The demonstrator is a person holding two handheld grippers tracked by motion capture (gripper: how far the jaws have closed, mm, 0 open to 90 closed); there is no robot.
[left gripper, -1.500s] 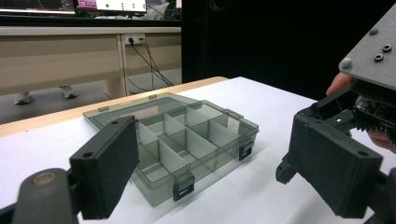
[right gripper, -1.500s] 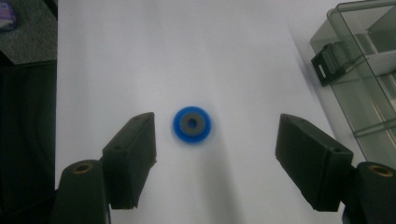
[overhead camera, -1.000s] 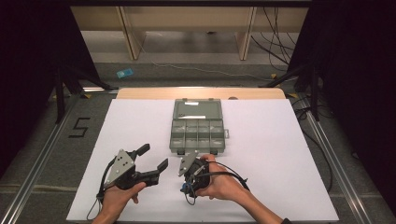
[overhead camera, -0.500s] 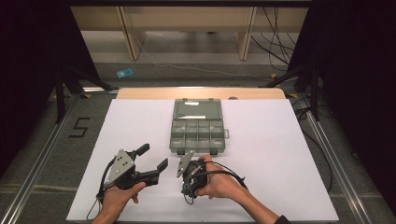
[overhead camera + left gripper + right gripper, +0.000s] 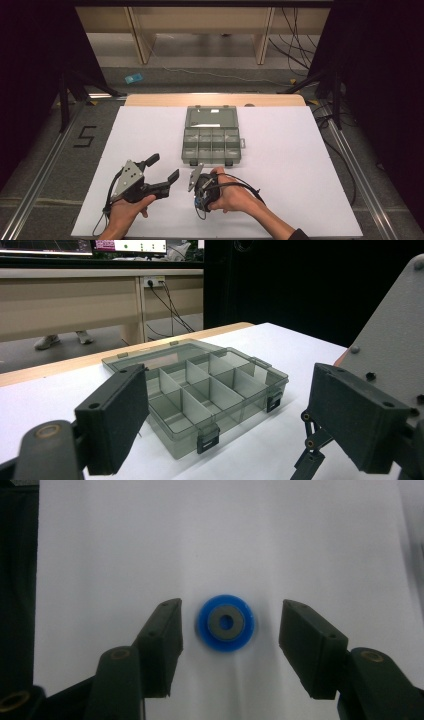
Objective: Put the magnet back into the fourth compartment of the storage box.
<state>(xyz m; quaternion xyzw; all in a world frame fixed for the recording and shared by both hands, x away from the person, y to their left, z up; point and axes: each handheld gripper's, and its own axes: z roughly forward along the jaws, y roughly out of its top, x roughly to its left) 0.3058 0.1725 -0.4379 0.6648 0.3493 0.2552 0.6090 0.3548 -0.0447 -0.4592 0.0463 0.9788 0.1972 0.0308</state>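
Closing my right gripper (image 5: pixel 227 645) around the blue disc (image 5: pixel 224 623) flat on the white surface (image 5: pixel 300 165); pads not touching yet. Next I judge: squeeze evenly, lift. Left gripper (image 5: pixel 162 167) waits wide open, empty. Beyond, the open compartment box (image 5: pixel 211 142); then floor and wooden benches.

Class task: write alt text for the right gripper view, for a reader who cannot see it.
A small round blue plastic disc with a grey ring at its centre lies on the white table surface, between the right gripper's two black jaws. The jaws have just been closing, with gaps left on both sides.
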